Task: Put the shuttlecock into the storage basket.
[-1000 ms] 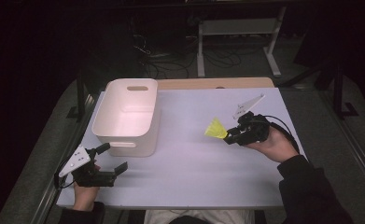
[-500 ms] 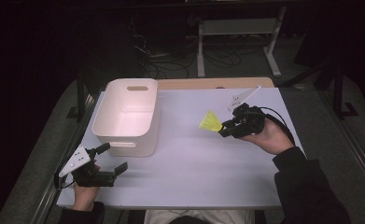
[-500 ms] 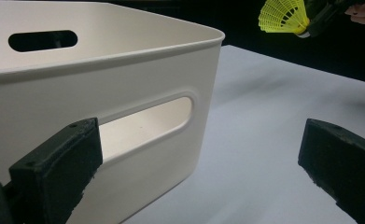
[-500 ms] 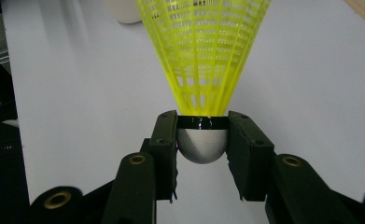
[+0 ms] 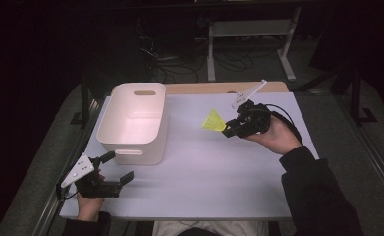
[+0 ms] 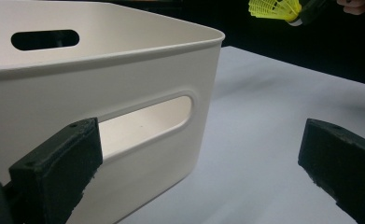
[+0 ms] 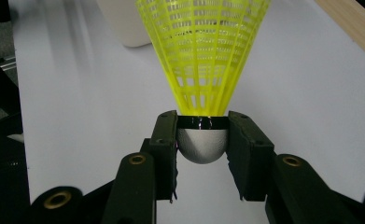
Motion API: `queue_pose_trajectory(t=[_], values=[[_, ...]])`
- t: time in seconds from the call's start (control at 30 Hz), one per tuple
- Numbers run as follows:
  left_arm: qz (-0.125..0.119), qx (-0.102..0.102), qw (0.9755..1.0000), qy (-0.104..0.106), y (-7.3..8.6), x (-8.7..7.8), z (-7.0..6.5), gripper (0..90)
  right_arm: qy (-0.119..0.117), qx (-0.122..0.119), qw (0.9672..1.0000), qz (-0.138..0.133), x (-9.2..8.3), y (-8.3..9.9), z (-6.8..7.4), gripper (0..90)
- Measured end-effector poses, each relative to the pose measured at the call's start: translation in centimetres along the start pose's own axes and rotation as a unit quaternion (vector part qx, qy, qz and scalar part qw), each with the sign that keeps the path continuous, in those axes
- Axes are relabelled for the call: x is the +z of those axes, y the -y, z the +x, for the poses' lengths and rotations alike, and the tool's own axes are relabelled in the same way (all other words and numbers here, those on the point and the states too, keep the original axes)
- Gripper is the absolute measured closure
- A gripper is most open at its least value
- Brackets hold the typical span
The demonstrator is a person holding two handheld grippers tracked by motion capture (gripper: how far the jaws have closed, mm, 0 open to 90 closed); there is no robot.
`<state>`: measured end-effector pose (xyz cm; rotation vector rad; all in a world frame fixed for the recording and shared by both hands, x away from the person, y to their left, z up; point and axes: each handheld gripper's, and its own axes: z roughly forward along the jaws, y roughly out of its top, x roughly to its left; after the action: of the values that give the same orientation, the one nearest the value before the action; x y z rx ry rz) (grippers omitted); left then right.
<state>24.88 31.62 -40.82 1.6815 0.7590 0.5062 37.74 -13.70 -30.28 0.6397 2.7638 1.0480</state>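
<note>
While clamped at its rounded grey-white cork base between both pads of the right hand-held gripper (image 5: 227,129), yellow shuttlecock (image 5: 213,121) held clear of the bench (image 5: 258,196), above the right half, nearer the far edge, skirt pointing toward the white bin (image 5: 133,123). Same grip seen close in the right gripper view: shuttlecock (image 7: 203,51) pinched just below the skirt, jaws partly closed on the base.

Handling, as judged: very light, no strain on the grip. Base firm, rounded, likely a bit slippery, so apt to pivot if squeezed off-centre. Mesh plastic skirt springy, thin-ribbed, easily bent or crushed; best left untouched. Base the right place to hold.

Left hand-held gripper (image 5: 116,167) near the near-left corner, just in front of the bin, jaws wide apart, nothing between them; bin (image 6: 101,74) wall with handle slot close ahead in the left gripper view.

Surface: pale, smooth, matte sheet, a wooden strip along the far edge. Room dark; cables and a metal stand on the floor beyond.
</note>
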Motion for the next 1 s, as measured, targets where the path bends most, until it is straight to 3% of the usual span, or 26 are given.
queue_pose_trajectory(t=[0.4, 1.0], values=[[-0.003, -0.004, 1.0, 0.002, 0.0, 0.1, 0.0, 0.0, -0.006, -0.013, 0.9998, -0.012, 0.1, -2.5, 0.5, 63.3], [0.001, -0.001, 1.0, 0.002, 0.0, 0.3, 0.1, 0.0, -0.006, -0.019, 0.9996, -0.021, 0.1, -5.5, -0.3, 63.3]])
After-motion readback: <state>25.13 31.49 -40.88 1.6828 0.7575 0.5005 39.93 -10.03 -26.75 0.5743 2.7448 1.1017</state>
